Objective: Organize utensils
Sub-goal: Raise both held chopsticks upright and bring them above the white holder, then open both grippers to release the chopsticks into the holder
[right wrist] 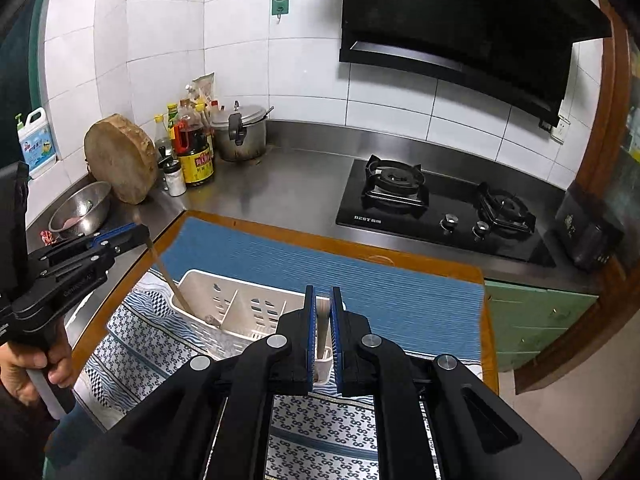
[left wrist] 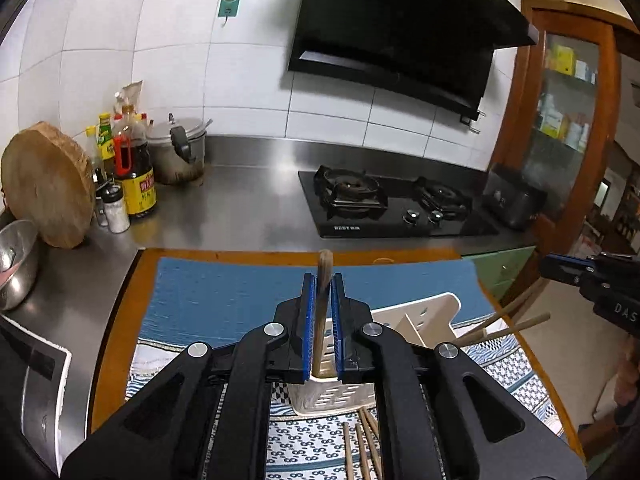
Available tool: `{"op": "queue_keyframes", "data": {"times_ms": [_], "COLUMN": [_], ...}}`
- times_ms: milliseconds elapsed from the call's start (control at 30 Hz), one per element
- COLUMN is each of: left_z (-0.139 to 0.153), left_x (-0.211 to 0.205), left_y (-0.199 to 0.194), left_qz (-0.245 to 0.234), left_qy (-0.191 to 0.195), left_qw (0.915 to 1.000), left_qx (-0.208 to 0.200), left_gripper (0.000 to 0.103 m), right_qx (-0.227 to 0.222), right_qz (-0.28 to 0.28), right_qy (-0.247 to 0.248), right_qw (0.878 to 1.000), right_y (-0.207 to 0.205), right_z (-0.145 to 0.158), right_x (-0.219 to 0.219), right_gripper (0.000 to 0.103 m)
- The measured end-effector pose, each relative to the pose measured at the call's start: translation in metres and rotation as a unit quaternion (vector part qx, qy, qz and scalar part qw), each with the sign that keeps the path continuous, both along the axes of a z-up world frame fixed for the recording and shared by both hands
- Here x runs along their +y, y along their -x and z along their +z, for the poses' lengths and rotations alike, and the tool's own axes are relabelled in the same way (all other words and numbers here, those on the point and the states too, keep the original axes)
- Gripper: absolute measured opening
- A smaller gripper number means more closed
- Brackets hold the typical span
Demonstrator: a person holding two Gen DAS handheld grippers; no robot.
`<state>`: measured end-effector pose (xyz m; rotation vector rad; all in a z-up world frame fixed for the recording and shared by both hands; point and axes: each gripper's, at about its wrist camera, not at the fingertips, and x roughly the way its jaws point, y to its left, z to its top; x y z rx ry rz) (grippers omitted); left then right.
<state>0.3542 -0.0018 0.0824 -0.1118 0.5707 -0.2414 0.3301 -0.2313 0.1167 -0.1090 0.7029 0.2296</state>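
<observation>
A cream slotted utensil caddy [right wrist: 248, 312] with dividers lies on a patterned cloth; it also shows in the left wrist view [left wrist: 420, 324]. My left gripper [left wrist: 322, 280] is shut on a wooden-handled utensil [left wrist: 323, 300] whose lower end reaches into the caddy's left compartment [right wrist: 176, 292]. My right gripper [right wrist: 323, 292] is shut on wooden chopsticks [right wrist: 322, 328] that point down into the caddy's right end; their ends show in the left wrist view [left wrist: 516, 326]. Several loose chopsticks [left wrist: 360, 448] lie on the cloth in front of the caddy.
A blue mat [right wrist: 360, 280] covers a wooden board on a steel counter. Behind stand a gas hob [right wrist: 440, 208], a pressure cooker [right wrist: 242, 132], sauce bottles [right wrist: 196, 152], a round chopping block [right wrist: 120, 160] and a steel bowl [right wrist: 80, 208]. A range hood [right wrist: 460, 20] hangs above.
</observation>
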Motion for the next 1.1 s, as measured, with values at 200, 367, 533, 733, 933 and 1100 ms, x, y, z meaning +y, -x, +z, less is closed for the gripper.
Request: {"op": "queue_keyframes", "data": {"times_ms": [200,367,533,733,933,1100], "left_z": [0.011,0.025,0.014,-0.035,-0.088,-0.119], "left_x": [0.003,0.009,0.016,0.025,0.025,0.019], "left_y": [0.01,0.04,0.089,0.14,0.18,0.203], "left_qz": [0.006,0.009,0.006,0.006,0.01,-0.002], "left_qy": [-0.001,0.006,0.012,0.027,0.015,0.006], "left_qw": [0.9999,0.9995,0.9995,0.9995,0.9983,0.9967], "left_qx": [-0.014,-0.029,-0.027,0.017,0.055,0.08], "left_gripper": [0.032,0.038,0.05,0.058,0.059,0.059], "right_qx": [-0.026,-0.038,-0.022,0.029,0.081,0.097], "right_qz": [-0.004,-0.002,0.006,0.02,0.038,0.044], "right_qy": [-0.005,-0.019,-0.021,-0.021,-0.009,0.009], "right_qw": [1.0,0.999,1.0,0.999,0.996,0.994], "right_y": [0.018,0.057,0.109,0.164,0.209,0.231], "right_z": [0.013,0.015,-0.024,-0.1,-0.168,-0.2], "right_x": [-0.007,-0.017,-0.018,-0.006,0.014,0.027], "right_gripper": [0.032,0.039,0.044,0.045,0.045,0.035]}}
